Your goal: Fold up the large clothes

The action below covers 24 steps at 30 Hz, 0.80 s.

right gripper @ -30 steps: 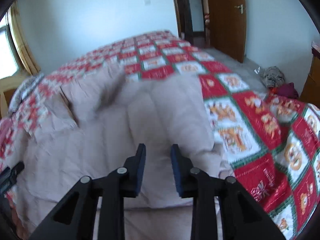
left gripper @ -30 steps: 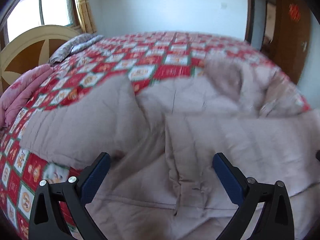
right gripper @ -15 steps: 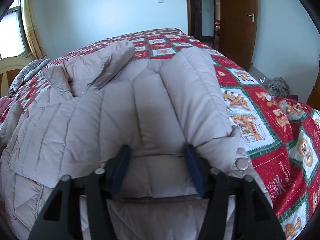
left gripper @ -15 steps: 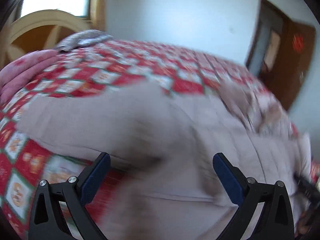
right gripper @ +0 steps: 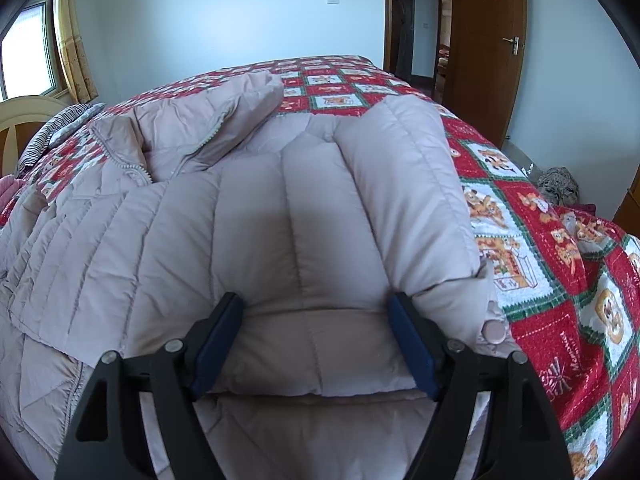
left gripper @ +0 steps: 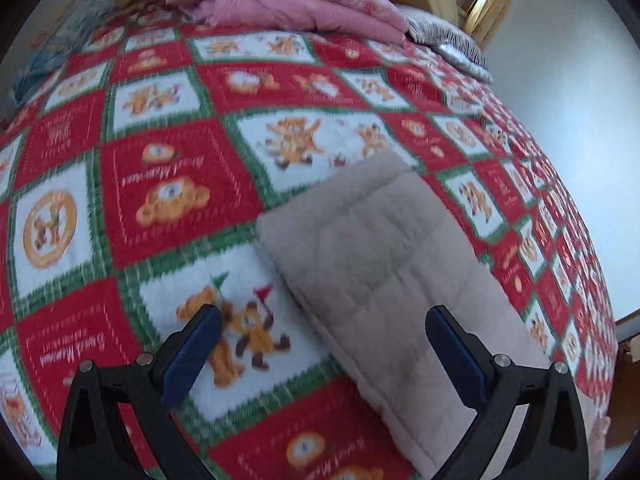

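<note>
Jacket [right gripper: 256, 216]: spread on the bedspread [right gripper: 560, 280], toward the bed's left half.
Sleeve [right gripper: 416, 200]: folded over the jacket's right side.
Folded blankets [left gripper: 280, 0]: at the headboard [right gripper: 24, 116] end, beside a pillow [right gripper: 60, 128].
Door [right gripper: 492, 40]: behind the bed, right.

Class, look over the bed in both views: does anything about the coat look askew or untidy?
Yes. In the right wrist view the padded coat has one sleeve folded across its body, but its collar lies rumpled and gaping near the zip. In the left wrist view the other sleeve juts out alone over the patterned blanket.
</note>
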{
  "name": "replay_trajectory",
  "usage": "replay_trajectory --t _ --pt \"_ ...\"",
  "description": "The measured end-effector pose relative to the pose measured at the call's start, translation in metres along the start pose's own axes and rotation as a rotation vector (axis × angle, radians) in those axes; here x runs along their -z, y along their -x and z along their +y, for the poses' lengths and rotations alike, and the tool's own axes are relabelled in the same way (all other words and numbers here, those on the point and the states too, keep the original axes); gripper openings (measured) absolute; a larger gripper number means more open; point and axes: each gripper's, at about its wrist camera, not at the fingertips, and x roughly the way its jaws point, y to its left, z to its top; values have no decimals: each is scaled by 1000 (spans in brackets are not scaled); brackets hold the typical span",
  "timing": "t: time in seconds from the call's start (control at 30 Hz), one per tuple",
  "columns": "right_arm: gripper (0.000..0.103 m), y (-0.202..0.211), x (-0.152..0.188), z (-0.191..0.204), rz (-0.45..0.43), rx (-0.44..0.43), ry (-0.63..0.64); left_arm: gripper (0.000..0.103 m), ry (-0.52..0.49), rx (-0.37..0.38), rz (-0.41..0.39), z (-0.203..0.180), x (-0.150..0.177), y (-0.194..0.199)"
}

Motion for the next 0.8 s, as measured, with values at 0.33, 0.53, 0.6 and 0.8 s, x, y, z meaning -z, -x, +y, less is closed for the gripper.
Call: replay_trajectory --t 0.33,0.53,0.6,0.8 --pt "80 -1 0 1 0 -5 -6 60 -230 -95 -117 -22 18 -7" --pt "81 -2 0 0 -1 -16 -14 8 -234 54 -95 -21 11 3" --pt "81 -2 0 1 -2 -16 -15 8 -260 48 -124 -27 12 8" --pt "81 -3 0 0 -3 -22 -21 8 -403 124 -294 -72 25 72"
